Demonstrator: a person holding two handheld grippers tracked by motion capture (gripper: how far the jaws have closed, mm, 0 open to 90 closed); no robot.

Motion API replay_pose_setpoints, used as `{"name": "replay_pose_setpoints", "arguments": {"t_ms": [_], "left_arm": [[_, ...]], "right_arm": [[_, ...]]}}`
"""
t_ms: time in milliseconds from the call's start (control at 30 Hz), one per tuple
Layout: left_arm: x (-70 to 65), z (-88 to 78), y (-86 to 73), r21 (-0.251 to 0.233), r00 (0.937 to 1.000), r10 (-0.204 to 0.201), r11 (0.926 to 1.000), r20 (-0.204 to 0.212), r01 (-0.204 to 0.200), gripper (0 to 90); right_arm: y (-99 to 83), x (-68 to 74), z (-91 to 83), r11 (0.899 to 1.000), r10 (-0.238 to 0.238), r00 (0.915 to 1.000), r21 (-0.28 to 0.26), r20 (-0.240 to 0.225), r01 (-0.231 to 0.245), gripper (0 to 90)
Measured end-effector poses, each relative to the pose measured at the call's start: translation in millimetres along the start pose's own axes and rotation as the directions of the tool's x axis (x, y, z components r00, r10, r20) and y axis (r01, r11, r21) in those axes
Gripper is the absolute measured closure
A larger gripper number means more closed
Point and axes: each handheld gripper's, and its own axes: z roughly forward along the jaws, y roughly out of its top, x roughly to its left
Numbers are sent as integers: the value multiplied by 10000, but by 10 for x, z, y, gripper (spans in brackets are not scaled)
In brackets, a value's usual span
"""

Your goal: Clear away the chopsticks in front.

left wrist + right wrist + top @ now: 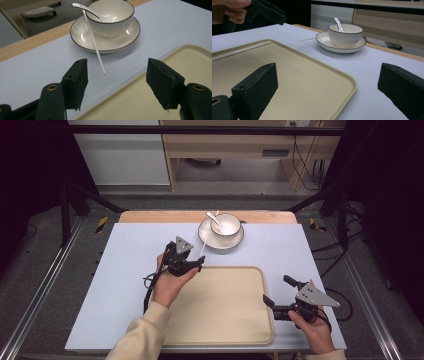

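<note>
Hovering your left gripper [196,264] just off the far left corner of the beige plastic tray [220,307], you have its jaws spread wide with nothing between them, aimed at the thin white chopstick [94,42]. That stick leans on the rim of the white brown-edged saucer [83,37] with its free end reaching out over the table towards you (a handy overhang, since the raised tip leaves room for a jaw on either side). On the saucer, near the table's far edge, stands the white ceramic bowl [111,18] with a white spoon [86,8] resting in it. A second white chopstick [240,51] already lies along the tray's edge, so the leaning one looks like the piece to collect. Your right gripper [280,296] waits at the tray's right edge, jaws wide apart and empty, probably kept there so it stays clear of the left hand's reach.
</note>
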Motion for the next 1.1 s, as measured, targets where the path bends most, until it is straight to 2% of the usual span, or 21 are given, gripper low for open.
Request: {"name": "replay_pose_setpoints", "arguments": {"t_ms": [167,233,267,367,400,533,667,733,900,1000,1100], "left_arm": [[128,163,228,9,9999,-35,10000,141,35,360],[140,196,263,13,9999,13,10000,118,-13,374],[159,266,326,-14,9999,126,9999,91,-126,382],[188,343,378,13,9998,211,9998,72,-211,408],[241,390,413,-135,9997,229,9996,60,-228,419],[327,468,468,-303,10000,97,9995,-18,-97,453],[371,560,459,-410,9998,-185,9990,37,186,495],[378,658,425,-279,9991,-419,9987,114,423,500],[320,847,367,114,9998,-215,9997,27,214,549],[309,936,339,168,9996,-286,9994,-55,287,574],[299,1025,292,639,9998,-145,9978,-142,154,629]], "right_arm": [[-3,-5,0,10000,-9,10000,35,39,9,33],[-3,-4,1,10000,-5,10000,43,44,5,33],[-5,0,2,10000,-4,10000,71,42,3,34],[-4,4,3,10000,-5,10000,55,38,5,35],[-3,3,-1,10000,-32,10000,42,42,31,36],[-5,-8,-9,10000,-18,10000,4,73,17,39],[-6,-10,2,10000,-11,10000,32,61,10,41],[-6,-7,2,10000,-23,10000,33,77,23,41],[-5,-9,-4,10000,-6,9999,28,101,6,42],[-7,-20,-11,10000,49,9999,50,131,-50,45],[-10,-29,-17,10000,7,9999,12,131,-7,45]]}}
